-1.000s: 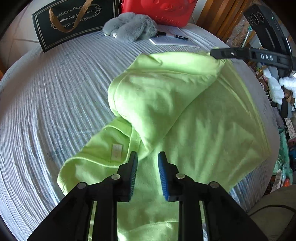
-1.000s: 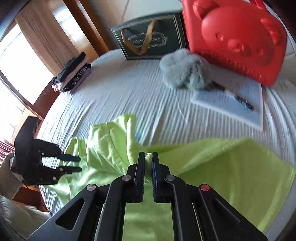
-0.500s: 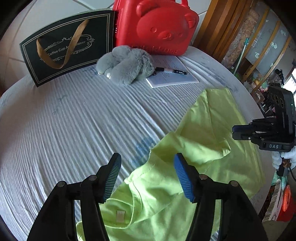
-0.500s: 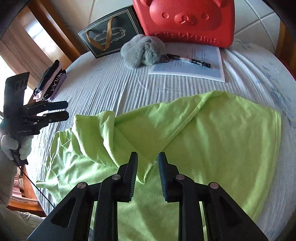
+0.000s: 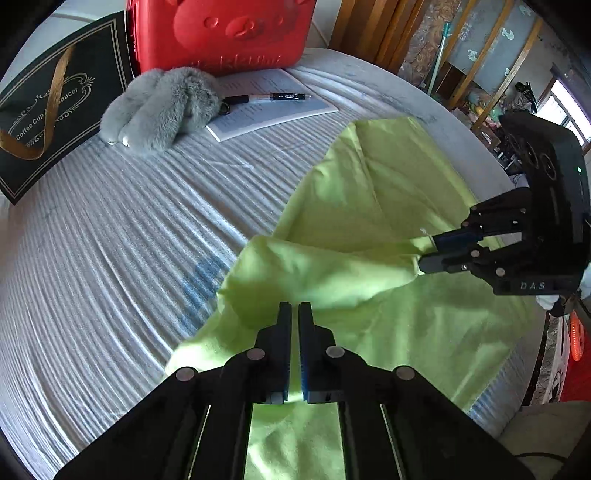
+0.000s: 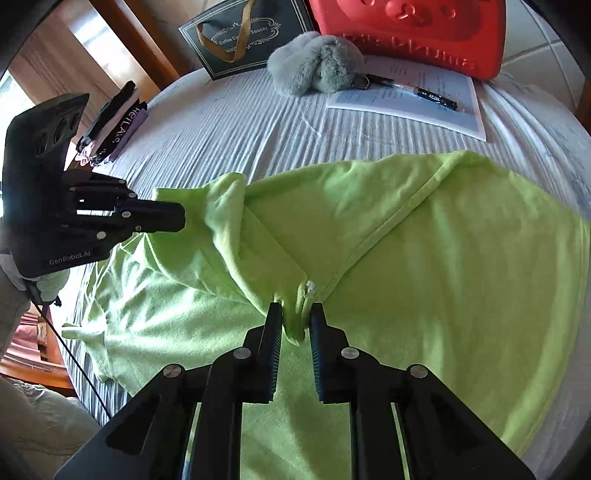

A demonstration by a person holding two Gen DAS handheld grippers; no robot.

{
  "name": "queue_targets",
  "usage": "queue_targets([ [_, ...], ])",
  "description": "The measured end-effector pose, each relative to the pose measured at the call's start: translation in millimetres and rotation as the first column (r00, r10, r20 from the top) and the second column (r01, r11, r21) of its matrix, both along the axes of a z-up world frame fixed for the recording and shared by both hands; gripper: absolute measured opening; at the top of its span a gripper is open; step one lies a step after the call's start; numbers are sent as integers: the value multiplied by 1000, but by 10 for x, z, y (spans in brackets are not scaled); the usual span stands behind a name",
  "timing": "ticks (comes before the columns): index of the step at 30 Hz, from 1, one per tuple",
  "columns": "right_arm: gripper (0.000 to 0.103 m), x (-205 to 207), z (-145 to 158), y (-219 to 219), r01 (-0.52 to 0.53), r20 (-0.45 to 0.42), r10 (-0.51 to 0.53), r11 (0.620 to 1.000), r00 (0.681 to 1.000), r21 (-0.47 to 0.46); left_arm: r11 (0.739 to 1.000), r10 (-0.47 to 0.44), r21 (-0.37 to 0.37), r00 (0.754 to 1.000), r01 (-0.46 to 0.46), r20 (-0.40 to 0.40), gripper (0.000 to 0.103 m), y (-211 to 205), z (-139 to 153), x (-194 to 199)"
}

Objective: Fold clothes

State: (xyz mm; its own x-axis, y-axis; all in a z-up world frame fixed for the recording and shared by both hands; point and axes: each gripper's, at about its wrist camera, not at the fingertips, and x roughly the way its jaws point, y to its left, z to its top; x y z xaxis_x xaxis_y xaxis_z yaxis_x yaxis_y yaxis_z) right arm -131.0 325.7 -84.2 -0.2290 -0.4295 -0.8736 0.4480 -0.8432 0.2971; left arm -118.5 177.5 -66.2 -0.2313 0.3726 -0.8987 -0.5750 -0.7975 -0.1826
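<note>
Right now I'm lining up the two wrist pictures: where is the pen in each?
Left wrist: the pen lies upper centre on the paper, right of the grey fluffy toy.
Right wrist: the pen is upper right, on the same paper.
Shared landmark: the red case.

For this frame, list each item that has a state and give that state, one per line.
Green shirt: partly folded, one flap lifted over the body, lying on the table.
Left gripper: shut on a fold of the shirt.
Right gripper: jaws around a bunched hem corner, narrow gaps at the pads.
Pen: capped, lying on the paper.
Paper: flat.
Red bear case: closed, upright.
Gift bag: propped upright.
</note>
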Motion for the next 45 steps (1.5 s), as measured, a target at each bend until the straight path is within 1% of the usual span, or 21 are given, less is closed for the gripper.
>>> queue_targets([
  [4,15,226,-60,193,-42,98,43,999,994,-14,999,-34,-3,997,35,71,3,21,-32,406],
  [6,16,262,-68,293,-4,98,4,1000,995,4,1000,3,-12,998,-2,59,4,-32,-8,399],
  [8,16,187,-20,384,66,68,-65,998,996,-12,998,68,-10,997,-68,40,8,-122,50,272],
  [9,16,127,-4,413,99,65,-96,994,993,-40,995,99,-7,995,-99,26,19,-158,77,166],
  [10,18,67,12,441,132,63,-127,989,990,-69,992,128,-4,992,-128,12,37,-192,103,49],
  [12,24,-43,12,435,169,66,-163,981,984,-96,989,151,5,989,-151,-3,55,-221,118,-181],
  [17,26,-188,-92,298,178,109,-167,978,980,-107,986,166,-30,986,-165,10,55,-151,-46,-647],
  [20,26,-247,-187,176,146,137,-134,986,981,-84,991,130,-28,990,-128,57,52,-51,-174,-702],
  [22,5,-234,-211,46,87,119,-83,996,989,-27,996,81,-29,995,-79,59,0,38,-178,-609],
  [24,4,-196,-123,-33,47,42,-48,998,998,29,998,41,-44,999,-42,-6,1,85,-78,-480],
  [26,4,-224,31,-39,43,-35,-42,998,999,35,997,53,-60,995,-58,-81,1,46,74,-453],
  [29,4,-408,304,-95,21,-131,-17,999,991,29,984,146,-72,972,-161,-184,1,-171,341,-648],
  [33,4,-747,746,-315,-13,-277,15,1000,961,9,968,251,7,960,-253,-123,1,-604,529,-994],
  [35,4,-842,947,-405,-35,-332,33,999,943,1,972,230,50,972,-228,-49,3,-684,521,-1040],
  [36,4,-830,1009,-418,-49,-344,45,999,938,-5,975,215,58,976,-213,-31,8,-697,509,-1021],
  [37,4,-818,1070,-431,-64,-357,56,998,932,-10,978,199,62,980,-197,-29,23,-684,497,-979],
  [38,4,-779,1088,-425,-73,-361,65,997,930,-7,981,184,71,983,-181,-29,33,-657,470,-945],
  [39,4,-719,1077,-406,-77,-355,70,997,932,-5,983,169,82,985,-166,-29,48,-628,439,-915],
  [40,4,-664,1034,-374,-77,-341,73,997,937,0,983,160,93,987,-157,-26,52,-599,403,-902],
  [42,4,-551,891,-271,-62,-301,64,998,951,17,983,153,106,988,-152,-5,53,-525,308,-930],
  [45,4,-423,592,-80,-38,-210,42,999,977,21,989,121,86,992,-122,17,53,-348,190,-1008],
])
